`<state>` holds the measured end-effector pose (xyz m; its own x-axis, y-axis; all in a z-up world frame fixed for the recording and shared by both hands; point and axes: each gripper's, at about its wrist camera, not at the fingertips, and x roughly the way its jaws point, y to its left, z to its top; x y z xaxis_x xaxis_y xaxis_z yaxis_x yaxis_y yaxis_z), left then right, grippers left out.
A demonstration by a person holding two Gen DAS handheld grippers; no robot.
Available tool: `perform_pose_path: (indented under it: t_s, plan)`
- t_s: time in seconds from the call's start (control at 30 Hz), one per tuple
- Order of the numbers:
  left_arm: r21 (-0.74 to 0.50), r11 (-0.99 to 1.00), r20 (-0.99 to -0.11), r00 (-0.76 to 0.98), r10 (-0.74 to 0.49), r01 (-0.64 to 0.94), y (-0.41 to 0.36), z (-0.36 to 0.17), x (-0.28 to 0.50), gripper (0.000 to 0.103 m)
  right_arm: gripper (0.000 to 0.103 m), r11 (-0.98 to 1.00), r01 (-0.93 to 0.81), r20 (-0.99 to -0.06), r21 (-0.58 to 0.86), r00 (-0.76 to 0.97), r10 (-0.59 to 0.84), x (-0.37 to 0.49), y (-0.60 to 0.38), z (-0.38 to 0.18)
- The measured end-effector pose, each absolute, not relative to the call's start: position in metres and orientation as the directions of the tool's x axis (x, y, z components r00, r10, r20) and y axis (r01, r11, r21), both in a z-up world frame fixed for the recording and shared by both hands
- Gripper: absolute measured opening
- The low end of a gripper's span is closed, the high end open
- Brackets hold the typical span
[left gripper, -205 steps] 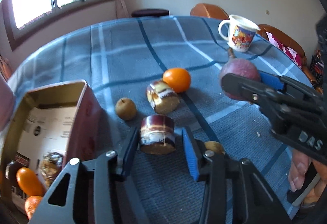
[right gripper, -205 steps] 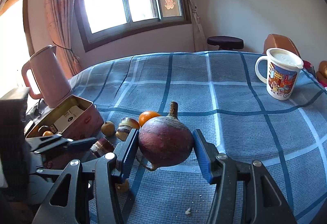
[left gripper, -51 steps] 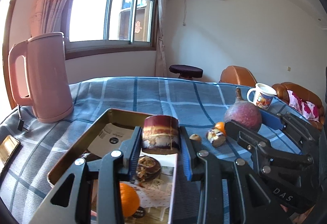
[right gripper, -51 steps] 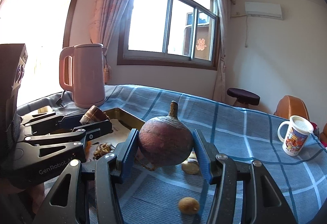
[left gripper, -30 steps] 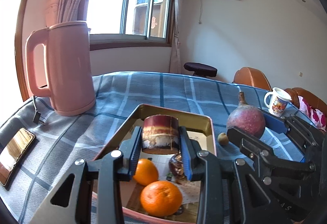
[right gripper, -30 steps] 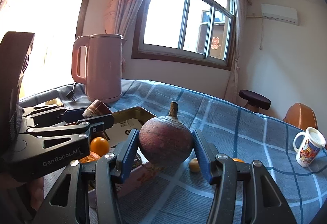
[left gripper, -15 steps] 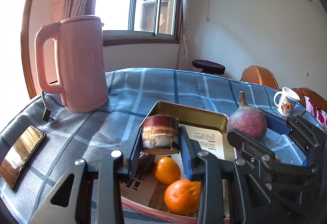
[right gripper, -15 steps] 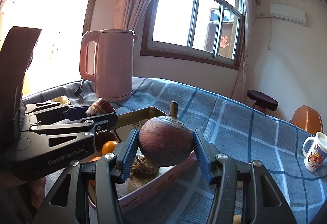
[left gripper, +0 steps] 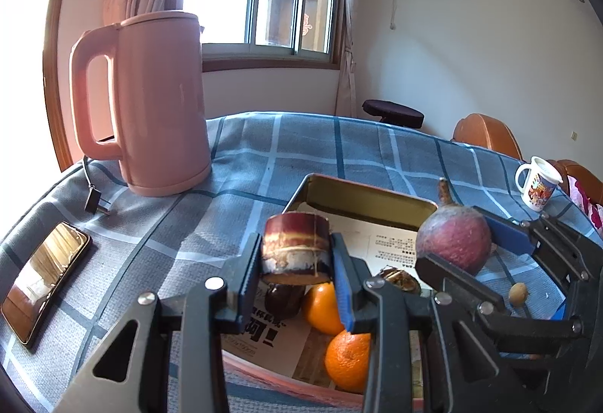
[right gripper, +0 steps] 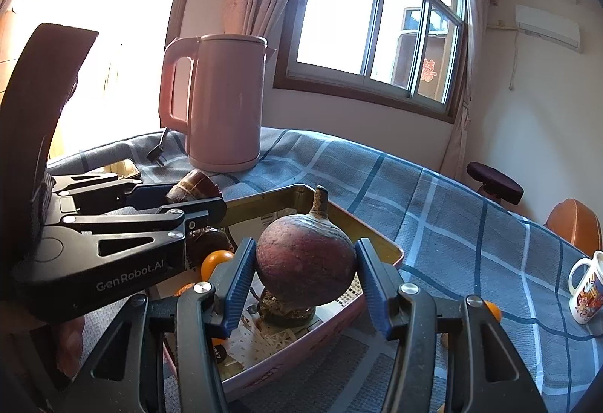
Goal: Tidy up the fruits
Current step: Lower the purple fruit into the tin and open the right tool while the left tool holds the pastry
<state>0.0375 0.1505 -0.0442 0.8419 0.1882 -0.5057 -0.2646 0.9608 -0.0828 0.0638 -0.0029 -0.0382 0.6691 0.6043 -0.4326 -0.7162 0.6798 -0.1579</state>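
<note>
While looking along both claws, saw a round table [left gripper: 264, 149] under blue plaid cloth, filling most of each view. Found a tall pink kettle [left gripper: 150, 104] upright at the far left of that cloth, with a cord plug [left gripper: 96, 202] just beside its base. Noted an open metal tin [left gripper: 361, 187] nearer, lined with printed paper.

Saw the left gripper [left gripper: 296, 262] clamped on a short banded cane piece [left gripper: 296, 243], pads pressed flat against both its sides. Held it above the tin's near left part, clear of the contents. Saw the right gripper [right gripper: 305, 273] pinching a round purple-red fruit [right gripper: 305, 262] by its flanks, stem upward. Hung it over the tin's right side, seemingly without touching the paper.

Spotted a phone [left gripper: 45, 281] face up on the cloth, well left of the tin. Noted a printed mug [left gripper: 537, 185] upright near the far right edge.

Counted two oranges [left gripper: 348, 360] inside the tin, close together, below the cane piece. Made out a dark brown fruit [left gripper: 282, 296] beside them, and a husky lump [left gripper: 399, 279], possibly dried fruit, half hidden. Found a small tan fruit [left gripper: 518, 288] on the cloth right of the tin.
</note>
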Motion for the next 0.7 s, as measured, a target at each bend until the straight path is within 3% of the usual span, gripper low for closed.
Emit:
perform_pose_path:
  t_s: [0.7]
  plan:
    - [-0.089,0.961,-0.559,0.812,0.169,-0.262,0.153,-0.049,0.046,0.037,0.055,0.601,-0.781,-0.553,-0.172,0.581,0.597,0.070,0.023,-0.052]
